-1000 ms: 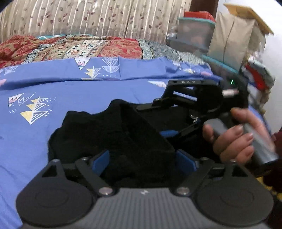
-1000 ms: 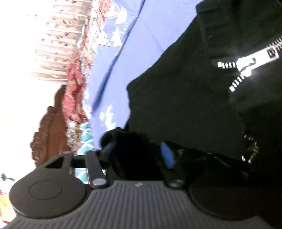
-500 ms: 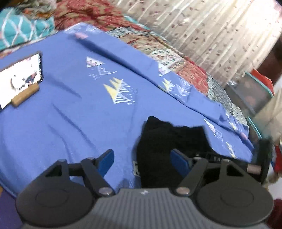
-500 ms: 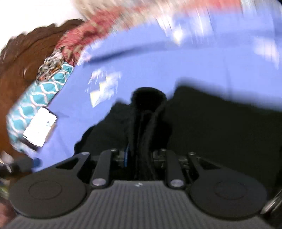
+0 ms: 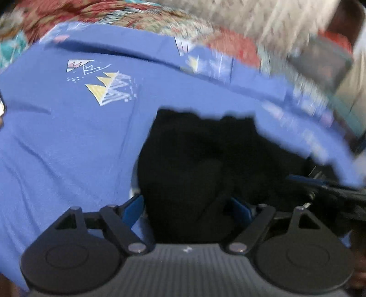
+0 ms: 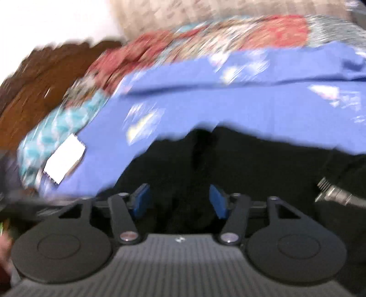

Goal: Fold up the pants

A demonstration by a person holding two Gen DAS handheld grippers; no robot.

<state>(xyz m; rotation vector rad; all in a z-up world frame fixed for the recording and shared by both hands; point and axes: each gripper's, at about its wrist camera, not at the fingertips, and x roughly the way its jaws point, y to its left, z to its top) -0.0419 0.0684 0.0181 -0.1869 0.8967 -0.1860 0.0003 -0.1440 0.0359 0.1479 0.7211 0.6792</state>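
The black pants point(image 5: 196, 160) lie bunched in a folded heap on the blue bedsheet point(image 5: 68, 141). My left gripper point(image 5: 186, 208) hangs low over their near end. Its jaws are opening, and black cloth fills the gap without being clamped by the blue pads point(image 5: 133, 209). My right gripper point(image 6: 180, 201) is over the pants point(image 6: 251, 164) too. Its jaws are opening, and a ridge of cloth runs between the blue pads point(image 6: 141, 201), clear of both. A silver zipper point(image 6: 331, 192) shows at the right. Both views are motion-blurred.
A white-screened phone point(image 6: 64, 160) leans by a teal patterned pillow point(image 6: 57, 128) at the left. A dark wooden headboard point(image 6: 34, 86) stands behind it. A red patterned quilt point(image 5: 103, 13) lines the far side of the bed. Storage boxes point(image 5: 320, 61) are stacked at the right.
The right gripper rolled from sideways to upright, pinched a fold of the pants half a second ago, and now its jaws stand apart. The left gripper swung away and came back low over the pants.
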